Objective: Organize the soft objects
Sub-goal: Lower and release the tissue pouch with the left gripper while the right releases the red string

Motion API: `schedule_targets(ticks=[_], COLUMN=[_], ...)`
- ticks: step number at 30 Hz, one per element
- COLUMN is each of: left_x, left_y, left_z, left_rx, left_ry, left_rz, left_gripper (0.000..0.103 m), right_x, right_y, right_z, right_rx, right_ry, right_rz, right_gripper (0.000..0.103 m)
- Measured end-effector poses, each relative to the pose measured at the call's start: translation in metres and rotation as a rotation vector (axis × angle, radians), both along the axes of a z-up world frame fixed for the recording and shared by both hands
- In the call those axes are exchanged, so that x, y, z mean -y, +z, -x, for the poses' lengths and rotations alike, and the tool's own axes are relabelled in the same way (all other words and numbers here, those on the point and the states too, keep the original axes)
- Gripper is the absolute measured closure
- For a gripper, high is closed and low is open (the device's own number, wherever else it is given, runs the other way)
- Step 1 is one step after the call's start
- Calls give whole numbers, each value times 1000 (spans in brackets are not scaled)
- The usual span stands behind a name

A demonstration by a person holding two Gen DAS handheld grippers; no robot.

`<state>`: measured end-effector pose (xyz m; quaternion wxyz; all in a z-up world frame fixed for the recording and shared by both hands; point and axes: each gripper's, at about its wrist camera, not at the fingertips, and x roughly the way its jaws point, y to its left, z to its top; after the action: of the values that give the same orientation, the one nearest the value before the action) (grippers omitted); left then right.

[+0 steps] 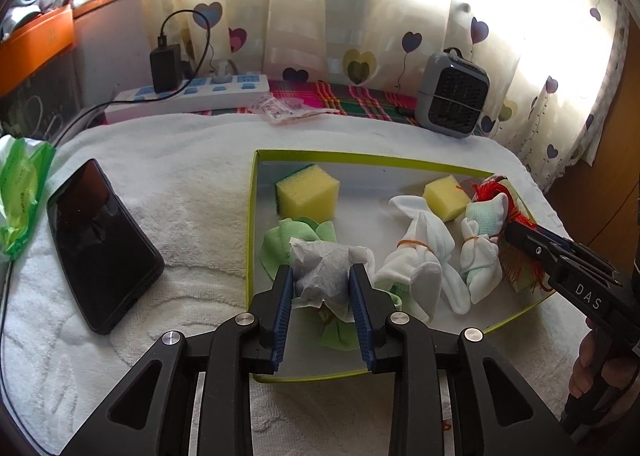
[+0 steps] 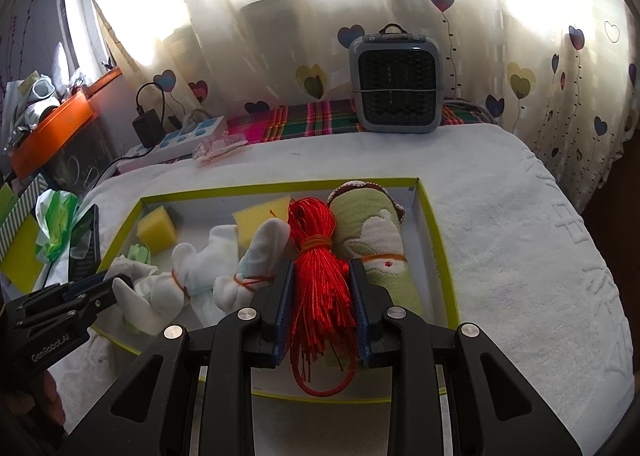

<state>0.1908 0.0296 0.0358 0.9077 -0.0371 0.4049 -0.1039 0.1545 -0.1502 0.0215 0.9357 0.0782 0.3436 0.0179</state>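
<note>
The left gripper (image 1: 322, 288) pinches a grey pouch (image 1: 320, 272) over the green cloth (image 1: 276, 244), at the tray's (image 1: 251, 216) seven o'clock corner. It looks light and crushable; mid-body suits. The right gripper (image 2: 322, 298) clamps the red cord (image 2: 316, 256), limp and slippery, just below its band, toward the tray's four o'clock.

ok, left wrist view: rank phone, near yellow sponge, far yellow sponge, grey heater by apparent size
1. phone, largest, though nearest the camera.
2. grey heater.
3. near yellow sponge; close to the heater, so that order is unsure.
4. far yellow sponge, smallest.
</note>
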Motion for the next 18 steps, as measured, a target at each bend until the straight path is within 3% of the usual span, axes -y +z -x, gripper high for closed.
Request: schedule_targets(ticks=[11,18], left_x=[2,3], left_y=[-1,-1], left_z=[1,3], left_rx=[9,12], left_ry=[2,0], left_rz=[-13,-13], left_gripper=[73,71], right_x=[-2,-4], right_y=[0,2], right_z=[1,5], right_rx=[11,24], right_ry=[-5,0], right_rz=[12,20], right_gripper=[74,67])
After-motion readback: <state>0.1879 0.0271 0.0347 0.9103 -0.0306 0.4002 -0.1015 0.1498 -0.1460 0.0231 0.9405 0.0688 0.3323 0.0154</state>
